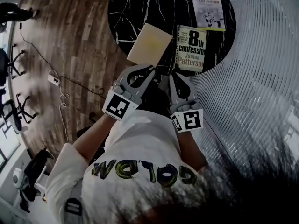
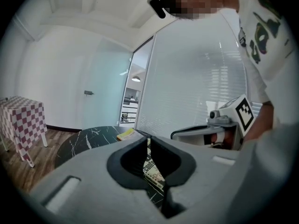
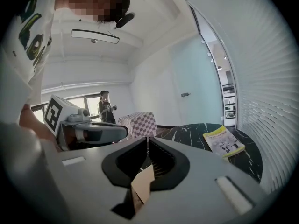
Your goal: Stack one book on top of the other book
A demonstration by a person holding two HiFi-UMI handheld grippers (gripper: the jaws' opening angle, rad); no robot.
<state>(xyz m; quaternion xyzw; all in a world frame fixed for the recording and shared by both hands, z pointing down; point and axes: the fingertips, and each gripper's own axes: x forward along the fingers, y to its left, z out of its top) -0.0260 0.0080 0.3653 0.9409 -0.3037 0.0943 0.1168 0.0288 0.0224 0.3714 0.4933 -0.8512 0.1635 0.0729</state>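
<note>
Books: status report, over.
Shut and empty: left gripper, right gripper, at the table edge. Flat, none stacked: tan book, novel, yellow book. Nothing in the way.

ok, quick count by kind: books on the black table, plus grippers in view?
Books: 3 (tan book, 8th Confession book, yellow-edged book)
Grippers: 2 (left gripper, right gripper)
Total: 5
</note>
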